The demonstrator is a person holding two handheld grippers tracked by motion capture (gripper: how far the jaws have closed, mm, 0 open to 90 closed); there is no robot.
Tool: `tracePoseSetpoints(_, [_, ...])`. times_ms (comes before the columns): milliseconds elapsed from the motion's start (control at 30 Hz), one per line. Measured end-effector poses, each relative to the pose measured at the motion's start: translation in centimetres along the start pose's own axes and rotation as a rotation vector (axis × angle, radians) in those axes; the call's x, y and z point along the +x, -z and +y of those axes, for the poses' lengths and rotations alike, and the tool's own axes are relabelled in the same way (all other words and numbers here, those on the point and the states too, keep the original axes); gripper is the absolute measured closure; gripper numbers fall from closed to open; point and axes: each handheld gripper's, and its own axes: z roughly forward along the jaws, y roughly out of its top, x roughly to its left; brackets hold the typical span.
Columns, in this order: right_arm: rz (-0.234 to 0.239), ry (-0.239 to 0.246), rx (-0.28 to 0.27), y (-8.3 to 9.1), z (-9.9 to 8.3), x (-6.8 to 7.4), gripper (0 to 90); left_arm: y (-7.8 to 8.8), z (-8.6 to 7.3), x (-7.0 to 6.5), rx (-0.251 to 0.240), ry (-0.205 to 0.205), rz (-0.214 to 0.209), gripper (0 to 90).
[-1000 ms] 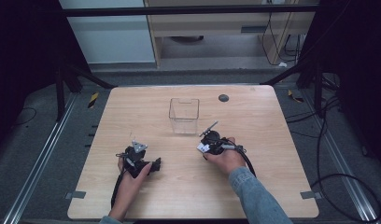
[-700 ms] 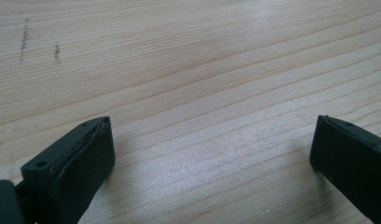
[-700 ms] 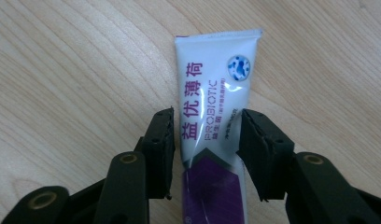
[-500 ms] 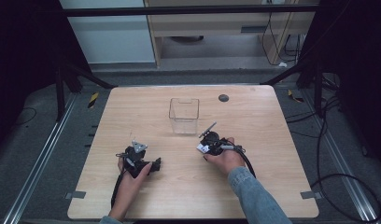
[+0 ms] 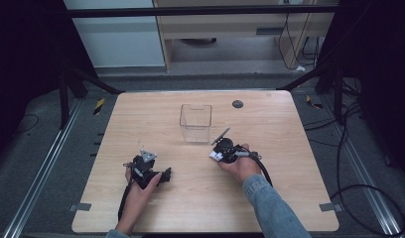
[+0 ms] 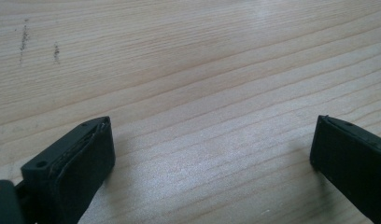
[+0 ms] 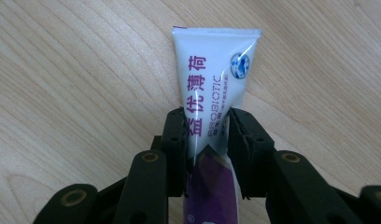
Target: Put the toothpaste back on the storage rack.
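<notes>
A white and purple tube (image 7: 216, 70) with printed lettering lies on the wooden table (image 5: 290, 198), its flat crimped end pointing away in the right gripper view. My right gripper (image 7: 208, 130) has just been closing, and its pads now press on both sides of the tube's middle. From above, the right gripper (image 5: 218, 151) sits just right of centre with a bit of the white tube (image 5: 214, 155) showing under it. My left gripper (image 5: 167, 175) rests near the front left. Its jaws stand wide apart over bare wood, and the left gripper (image 6: 212, 140) holds nothing.
A clear square container (image 5: 195, 122) stands upright behind the right gripper, near the table's middle. A small dark round disc (image 5: 237, 104) lies near the far edge. Cables trail from both grippers toward the front edge.
</notes>
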Motion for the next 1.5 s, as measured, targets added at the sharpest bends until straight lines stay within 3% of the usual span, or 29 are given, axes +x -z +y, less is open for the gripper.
tracePoseSetpoints(633, [0.013, -0.036, -0.002, 0.0, -0.2, -0.9, 75.2, 0.0, 0.0, 0.0, 0.000, 0.000, 0.000, 0.0])
tracePoseSetpoints(1200, [0.016, -0.078, -0.083, 1.7, -0.9, -1.2, 79.5, 0.0, 0.0, 0.0, 0.000, -0.002, -0.002, 0.0])
tracePoseSetpoints(1500, [0.010, -0.080, -0.083, 2.3, -1.3, -1.9, 79.6, 0.0, 0.0, 0.0, 0.000, -0.002, -0.002, 0.0])
